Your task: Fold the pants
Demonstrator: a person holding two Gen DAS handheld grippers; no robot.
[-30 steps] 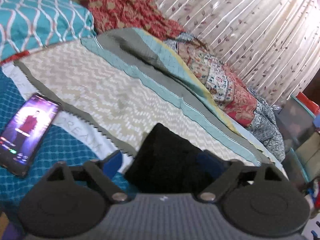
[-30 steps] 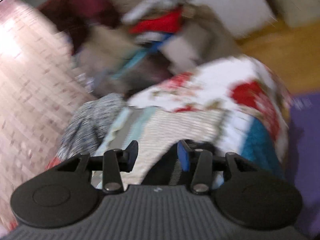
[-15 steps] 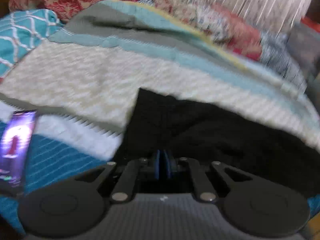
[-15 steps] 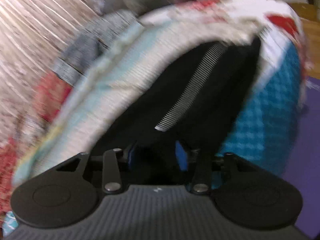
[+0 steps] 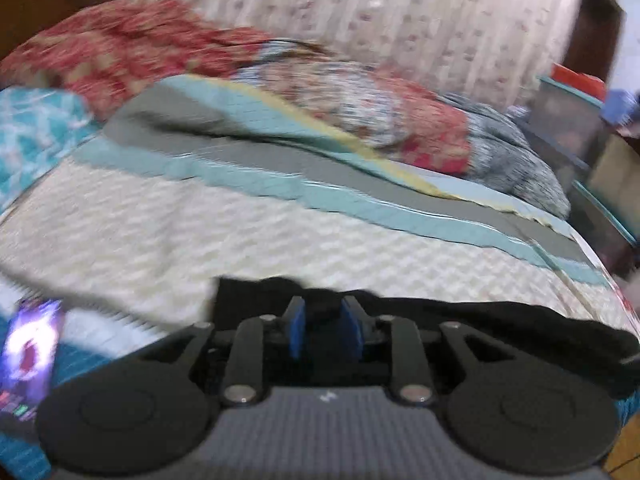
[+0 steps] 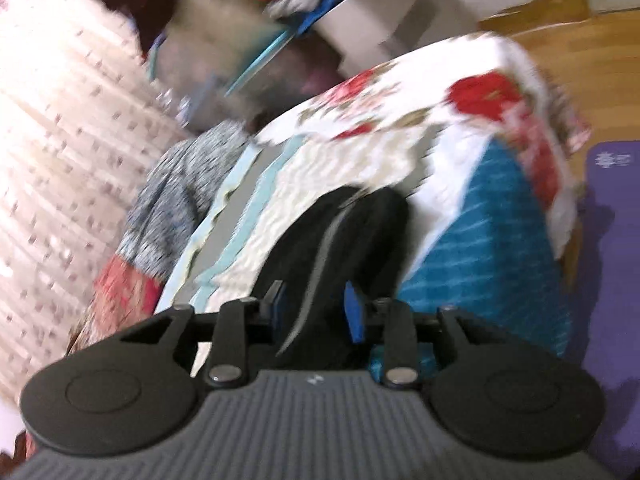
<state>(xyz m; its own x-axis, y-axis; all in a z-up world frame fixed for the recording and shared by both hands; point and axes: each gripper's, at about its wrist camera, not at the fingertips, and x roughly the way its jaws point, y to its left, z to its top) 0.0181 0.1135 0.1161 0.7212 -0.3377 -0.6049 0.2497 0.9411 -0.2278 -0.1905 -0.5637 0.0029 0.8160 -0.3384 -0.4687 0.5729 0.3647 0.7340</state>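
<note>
Black pants [image 5: 500,320] with a grey side stripe [image 6: 320,256] lie along the near edge of the bed on a cream zigzag quilt [image 5: 160,232]. My left gripper [image 5: 323,320] has its blue-padded jaws close together with a fold of the black fabric between them. My right gripper [image 6: 316,304] has its jaws partly apart over the pants [image 6: 352,232], with the striped cloth lying between the pads; a grip does not show. Both views are motion-blurred.
A lit phone [image 5: 28,356] lies on the teal sheet at the left. Piled red patterned blankets [image 5: 132,52] and a grey blanket [image 5: 508,160] lie at the far side. A curtain [image 5: 400,20] hangs behind. Storage bins [image 5: 568,112] stand right. A purple mat [image 6: 612,240] lies on the wood floor.
My left gripper went from open to closed on the pants, and its jaws now sit slightly apart on the fabric. My right gripper swung over the pants and stays partly open.
</note>
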